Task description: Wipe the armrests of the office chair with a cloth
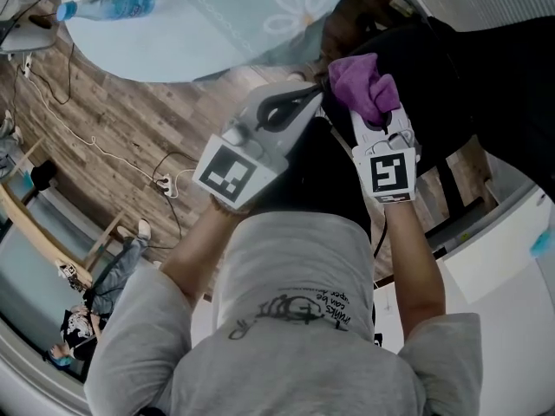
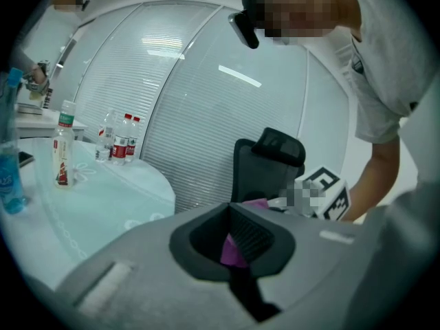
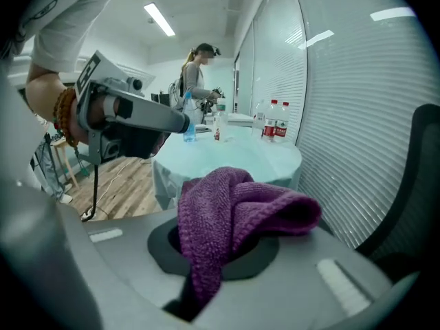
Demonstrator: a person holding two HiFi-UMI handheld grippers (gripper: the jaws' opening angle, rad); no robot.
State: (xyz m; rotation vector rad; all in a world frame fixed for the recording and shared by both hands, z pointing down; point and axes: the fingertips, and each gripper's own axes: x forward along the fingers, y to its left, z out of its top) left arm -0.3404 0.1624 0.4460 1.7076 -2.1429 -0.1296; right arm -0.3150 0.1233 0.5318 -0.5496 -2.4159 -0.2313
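Over the black office chair [image 1: 434, 59], the right claw [image 1: 375, 118] is clamped tight on the purple cloth [image 1: 362, 83], and the cloth bunches up out of the jaws and flops to one side. Whether it touches an armrest, no view tells. The left claw [image 1: 314, 96] sits just beside it, tip aimed at the cloth, jaws closed together. In the left gripper view only a sliver of purple shows through the slot between them, and the right gripper view shows that tip apart from the cloth. Just beyond the chair is the round surface [image 1: 217, 33] in its pale blue cover, with a blue bottle [image 1: 108, 5] on it. A white cable [image 1: 104, 150] trails across the wooden floor [image 1: 87, 102].
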